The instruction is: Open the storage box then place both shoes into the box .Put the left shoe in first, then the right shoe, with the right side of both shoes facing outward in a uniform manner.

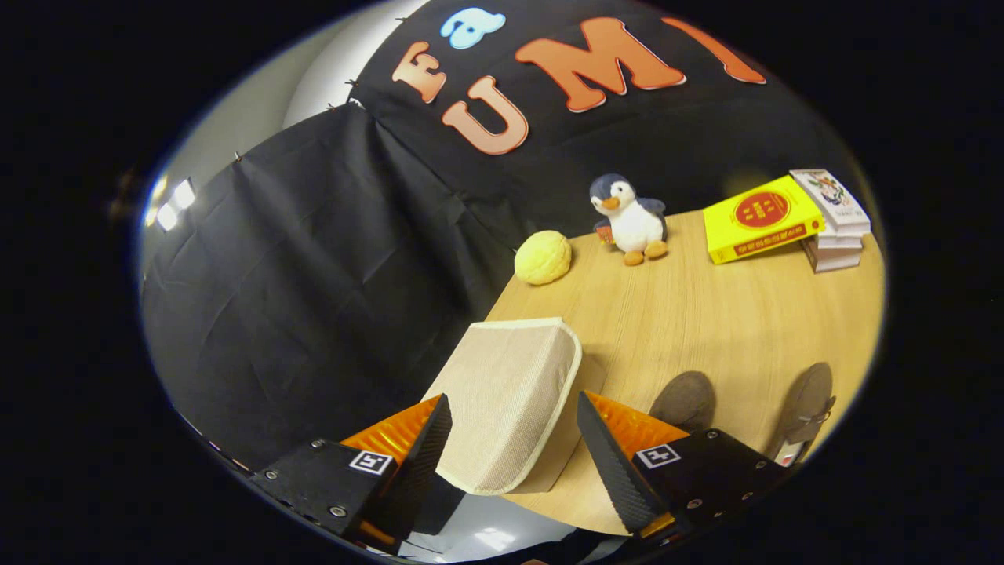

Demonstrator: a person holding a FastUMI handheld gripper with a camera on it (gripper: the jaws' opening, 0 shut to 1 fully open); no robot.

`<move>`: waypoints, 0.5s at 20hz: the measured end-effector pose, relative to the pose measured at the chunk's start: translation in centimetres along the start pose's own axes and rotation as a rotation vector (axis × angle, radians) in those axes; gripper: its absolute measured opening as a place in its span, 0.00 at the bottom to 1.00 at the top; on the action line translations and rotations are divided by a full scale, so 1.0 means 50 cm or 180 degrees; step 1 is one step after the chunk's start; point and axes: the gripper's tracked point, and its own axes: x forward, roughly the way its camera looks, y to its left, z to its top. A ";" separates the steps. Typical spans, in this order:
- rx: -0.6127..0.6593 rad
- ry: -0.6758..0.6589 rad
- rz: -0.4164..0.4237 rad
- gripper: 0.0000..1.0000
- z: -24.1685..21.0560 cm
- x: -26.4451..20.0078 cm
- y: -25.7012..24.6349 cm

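Note:
A beige fabric storage box (502, 369) with a pale piped rim stands at the near corner of the wooden table (706, 314), its lid down. My gripper (514, 399) is open, its two fingers spread wide on either side of the box's near part, and I see neither pad pressing on it. Two brown suede shoes lie beyond the right finger: one (684, 399) close to the finger, partly hidden by it, the other (809, 400) further right with a lace showing.
At the back of the table sit a yellow bumpy ball (543, 256), a plush penguin (631, 216), a yellow book (761, 218) and a small stack of books (835, 227). Black cloth hangs past the table's left edge.

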 end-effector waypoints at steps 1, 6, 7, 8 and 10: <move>0.0068 0.0073 0.0028 0.97 -0.014 0.016 -0.008; 0.0210 0.0460 0.0079 0.97 -0.082 0.095 -0.027; 0.0216 0.0512 0.0097 0.97 -0.099 0.110 -0.034; 0.0223 0.0568 0.0064 0.97 -0.112 0.123 -0.044; 0.0289 0.0667 0.0097 0.97 -0.134 0.145 -0.050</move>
